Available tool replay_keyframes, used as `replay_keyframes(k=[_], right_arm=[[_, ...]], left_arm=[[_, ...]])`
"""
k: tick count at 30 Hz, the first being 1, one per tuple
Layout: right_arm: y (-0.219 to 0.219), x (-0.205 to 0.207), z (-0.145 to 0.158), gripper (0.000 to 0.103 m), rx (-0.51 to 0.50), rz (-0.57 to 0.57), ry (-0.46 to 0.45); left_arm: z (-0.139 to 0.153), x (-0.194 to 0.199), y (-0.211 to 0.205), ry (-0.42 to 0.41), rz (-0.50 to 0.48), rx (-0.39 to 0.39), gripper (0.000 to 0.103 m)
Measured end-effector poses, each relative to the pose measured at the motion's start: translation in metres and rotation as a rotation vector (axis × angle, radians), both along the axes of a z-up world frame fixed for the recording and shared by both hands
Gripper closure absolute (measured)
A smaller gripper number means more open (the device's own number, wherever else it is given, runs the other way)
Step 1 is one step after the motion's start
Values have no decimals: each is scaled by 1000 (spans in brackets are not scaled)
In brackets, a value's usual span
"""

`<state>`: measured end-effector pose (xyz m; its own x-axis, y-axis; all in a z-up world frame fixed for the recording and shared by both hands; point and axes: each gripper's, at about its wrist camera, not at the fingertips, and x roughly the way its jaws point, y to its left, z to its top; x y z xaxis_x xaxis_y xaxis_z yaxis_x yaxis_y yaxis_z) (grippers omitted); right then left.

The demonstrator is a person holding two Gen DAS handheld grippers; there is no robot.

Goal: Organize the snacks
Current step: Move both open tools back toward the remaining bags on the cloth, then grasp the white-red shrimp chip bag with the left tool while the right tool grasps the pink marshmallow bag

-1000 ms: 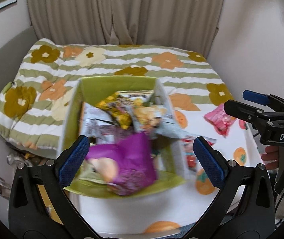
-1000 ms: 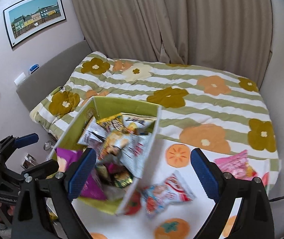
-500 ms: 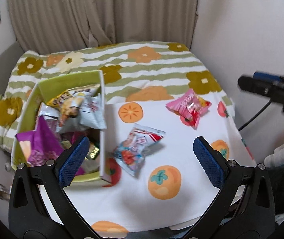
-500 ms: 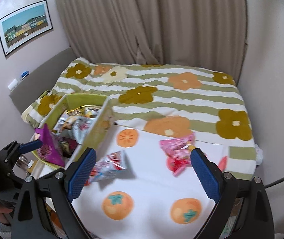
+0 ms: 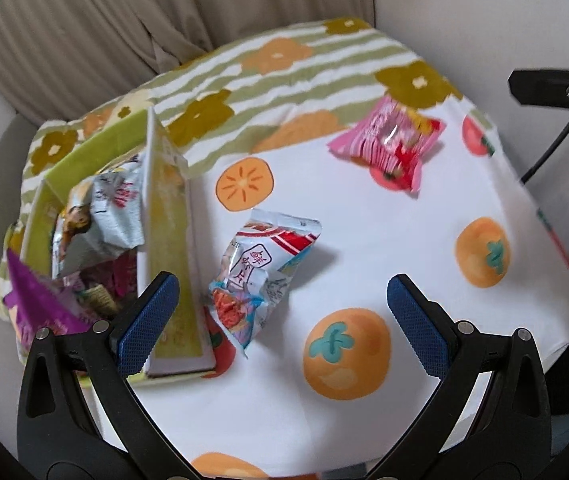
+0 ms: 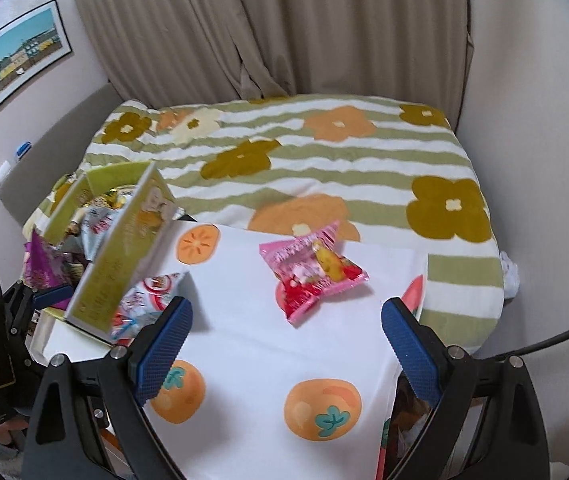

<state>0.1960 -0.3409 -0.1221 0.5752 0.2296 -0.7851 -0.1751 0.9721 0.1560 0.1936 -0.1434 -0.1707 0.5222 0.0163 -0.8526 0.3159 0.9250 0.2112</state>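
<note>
A green box [image 5: 168, 240] [image 6: 124, 248] packed with several snack packets stands at the left of a white cloth with orange fruit prints. A purple packet [image 5: 32, 304] [image 6: 44, 268] sticks out of its near end. A white, red and blue packet [image 5: 260, 268] [image 6: 144, 300] lies on the cloth beside the box. A pink packet [image 5: 392, 140] [image 6: 312, 268] lies further right. My left gripper [image 5: 284, 320] is open above the white packet, nothing between its fingers. My right gripper [image 6: 284, 340] is open just short of the pink packet, holding nothing.
The cloth [image 5: 364, 240] covers a low table set against a bed with a green striped flowered cover [image 6: 324, 152]. Beige curtains hang behind. A wall [image 6: 544, 160] is close on the right, and a framed picture [image 6: 16, 60] hangs on the left wall.
Both views have swung right, away from the box and onto the cloth. The left gripper now faces the white packet, and the right gripper has come closer to the pink packet.
</note>
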Motion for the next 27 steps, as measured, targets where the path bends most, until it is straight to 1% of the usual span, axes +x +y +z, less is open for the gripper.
replay_keyframes(k=[5, 7, 8, 11, 15, 18, 21, 22, 23, 24, 27], right_arm=[[-4, 15, -23, 9, -20, -21, 44], [-5, 21, -34, 9, -32, -24, 58], [-5, 23, -38, 9, -37, -26, 64], [-4, 31, -55, 9, -37, -28, 95], [-3, 44, -73, 9, -40, -30, 135], [-2, 58, -84, 9, -44, -25, 156], [1, 69, -88, 9, -49, -14, 159], [2, 73, -90, 9, -52, -10, 161], [3, 78, -92, 9, -57, -5, 164], [3, 82, -94, 9, -60, 1, 167], [5, 93, -99, 9, -72, 17, 180]], left_arm=[[-27, 14, -3, 36, -8, 109, 0], [-40, 19, -5, 35, -11, 181, 0], [-45, 21, -6, 39, -16, 206, 0], [-59, 29, -7, 70, -28, 242, 1], [-73, 44, -8, 112, -49, 252, 6], [-83, 56, -8, 146, -51, 263, 13], [-93, 66, -6, 206, -43, 249, 25], [-96, 68, -6, 221, -45, 252, 30], [-98, 68, -6, 222, -48, 269, 36], [-100, 68, -6, 221, -55, 282, 39], [-100, 70, -4, 232, -64, 268, 46]])
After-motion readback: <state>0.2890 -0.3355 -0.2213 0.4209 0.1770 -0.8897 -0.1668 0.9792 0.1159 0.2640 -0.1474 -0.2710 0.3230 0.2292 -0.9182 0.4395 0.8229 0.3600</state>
